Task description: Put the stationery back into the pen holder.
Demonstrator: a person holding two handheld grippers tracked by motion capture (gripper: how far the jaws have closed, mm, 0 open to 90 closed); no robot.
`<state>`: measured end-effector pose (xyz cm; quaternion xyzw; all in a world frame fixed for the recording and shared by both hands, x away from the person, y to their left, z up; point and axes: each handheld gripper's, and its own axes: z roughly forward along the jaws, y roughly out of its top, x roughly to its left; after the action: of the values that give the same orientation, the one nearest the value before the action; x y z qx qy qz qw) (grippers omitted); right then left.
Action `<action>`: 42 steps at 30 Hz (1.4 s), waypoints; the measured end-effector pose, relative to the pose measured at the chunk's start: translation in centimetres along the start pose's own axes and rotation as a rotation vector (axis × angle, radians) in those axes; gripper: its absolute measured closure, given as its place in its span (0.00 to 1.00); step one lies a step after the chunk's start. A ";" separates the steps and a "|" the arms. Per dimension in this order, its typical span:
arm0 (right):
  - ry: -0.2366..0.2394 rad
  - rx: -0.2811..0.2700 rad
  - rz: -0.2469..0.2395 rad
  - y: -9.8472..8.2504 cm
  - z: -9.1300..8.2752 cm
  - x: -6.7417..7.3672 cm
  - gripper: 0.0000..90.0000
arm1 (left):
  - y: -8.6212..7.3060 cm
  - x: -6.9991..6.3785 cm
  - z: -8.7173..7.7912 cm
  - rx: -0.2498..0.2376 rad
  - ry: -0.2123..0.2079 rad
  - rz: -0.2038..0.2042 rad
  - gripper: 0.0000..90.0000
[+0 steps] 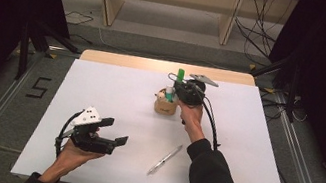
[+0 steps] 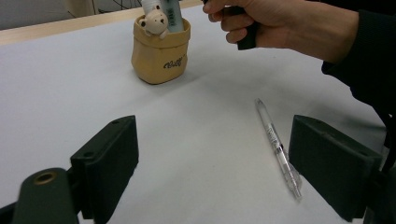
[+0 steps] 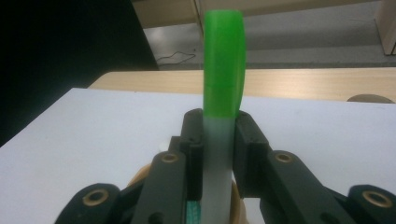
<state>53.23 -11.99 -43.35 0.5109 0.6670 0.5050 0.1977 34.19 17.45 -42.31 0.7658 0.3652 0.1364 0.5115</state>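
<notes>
Above the pen holder (image 1: 167, 106), right gripper (image 3: 218, 140) jaws clamp a green-capped marker (image 3: 223, 70); left gripper (image 1: 113, 131) jaws gape.

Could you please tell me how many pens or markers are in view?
3: a clear pen lying on the table, a green-capped marker clamped in the right hand-held gripper, another in the bear-decorated holder; more may be hidden.

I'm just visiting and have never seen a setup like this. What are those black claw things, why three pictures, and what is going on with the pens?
A person holds a hand-operated clamp in each hand. The high view looks down on the white table; each other picture comes from a camera riding on one clamp. The right gripper is shut on a green-capped marker, just above a tan bear-decorated holder with other pens inside. The left gripper rests open, empty. A clear pen lies loose on the table.
</notes>
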 end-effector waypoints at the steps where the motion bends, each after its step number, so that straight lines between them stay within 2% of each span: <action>1: 0.001 0.002 0.003 -0.1 0.0 0.0 0.85 | 0.0 0.0 0.0 0.000 0.000 0.000 0.17; 8: 0.014 0.001 0.002 -0.5 -0.2 0.0 0.85 | 0.0 0.0 0.0 0.000 -0.001 -0.001 0.17; 15: 0.008 0.009 -0.048 -0.6 -0.4 0.2 0.85 | 0.0 0.0 0.0 0.001 -0.003 -0.002 0.17; 29: -0.003 0.006 -0.045 -0.9 0.3 0.1 0.85 | 0.0 -0.1 0.0 0.003 -0.004 -0.001 0.17; 33: 0.009 0.013 -0.068 -0.8 0.0 0.1 0.74 | 0.0 -0.1 0.0 0.005 -0.004 -0.001 0.17; 37: 0.062 -0.003 -0.073 -0.3 -1.0 0.2 0.60 | 0.0 -0.1 0.1 0.006 -0.002 -0.004 0.17; 42: 0.070 -0.002 -0.106 0.5 -2.6 -0.1 0.50 | 0.0 -0.1 0.1 0.010 0.002 -0.007 0.17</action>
<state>51.52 -13.34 -41.90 0.4567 0.6991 0.5120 0.2013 34.21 17.34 -42.38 0.7670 0.3690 0.1336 0.5077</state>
